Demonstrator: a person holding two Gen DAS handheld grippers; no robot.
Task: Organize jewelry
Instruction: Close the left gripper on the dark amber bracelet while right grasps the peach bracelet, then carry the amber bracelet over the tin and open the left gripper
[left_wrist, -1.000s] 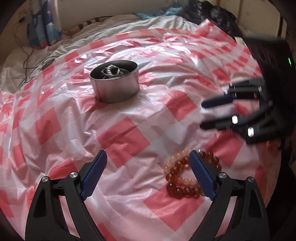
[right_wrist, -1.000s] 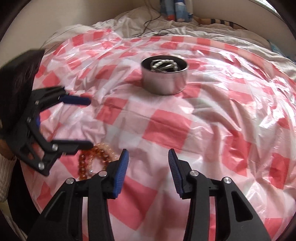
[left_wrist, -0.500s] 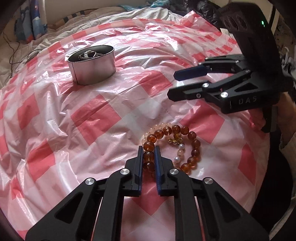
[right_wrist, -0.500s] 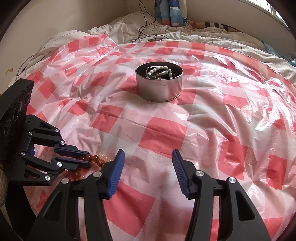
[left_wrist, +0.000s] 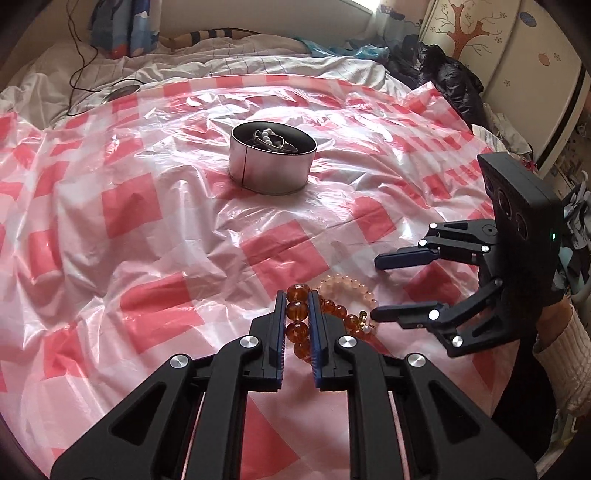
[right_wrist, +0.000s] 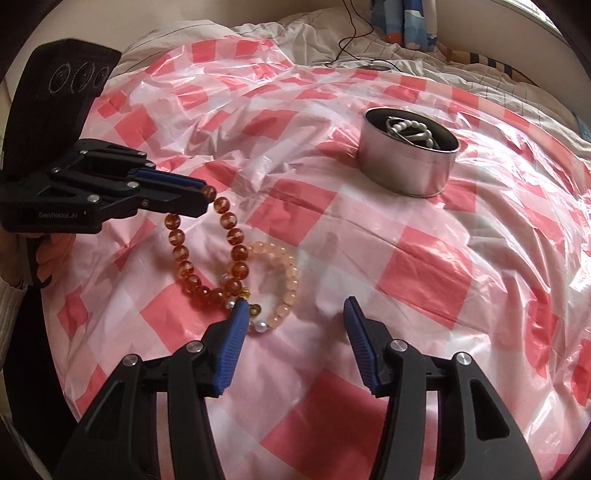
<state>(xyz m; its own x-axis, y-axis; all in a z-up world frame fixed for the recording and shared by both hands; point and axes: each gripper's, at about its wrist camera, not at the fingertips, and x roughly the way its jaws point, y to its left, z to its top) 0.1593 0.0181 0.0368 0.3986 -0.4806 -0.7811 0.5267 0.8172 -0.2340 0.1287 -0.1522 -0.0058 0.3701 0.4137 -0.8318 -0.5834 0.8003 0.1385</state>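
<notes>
My left gripper (left_wrist: 297, 295) is shut on the amber bead bracelet (left_wrist: 297, 309), with its beads lined up between the blue pads. In the right wrist view the left gripper (right_wrist: 203, 195) holds one end of the amber bracelet (right_wrist: 236, 236) raised while the other end rests on the cloth. Beside it lies a pale pink bead bracelet (right_wrist: 291, 273), overlapping the amber one. My right gripper (right_wrist: 295, 303) hovers open just in front of the pink bracelet, with nothing between its fingers. Further back stands a round metal tin (left_wrist: 271, 170) with pearl jewelry inside.
A crinkled red-and-white checked plastic sheet (left_wrist: 140, 206) covers the bed. Grey bedding with a black cable (left_wrist: 85, 74) lies behind it. A black bag (left_wrist: 447, 81) and a painted cupboard (left_wrist: 517, 55) stand at the far right. A cream sleeve (left_wrist: 565, 365) shows behind the right gripper.
My left gripper shut on the amber bracelet and lifted one end of it off the cloth. My right gripper swung in toward the bracelets, lower, with its jaws slightly wider.
</notes>
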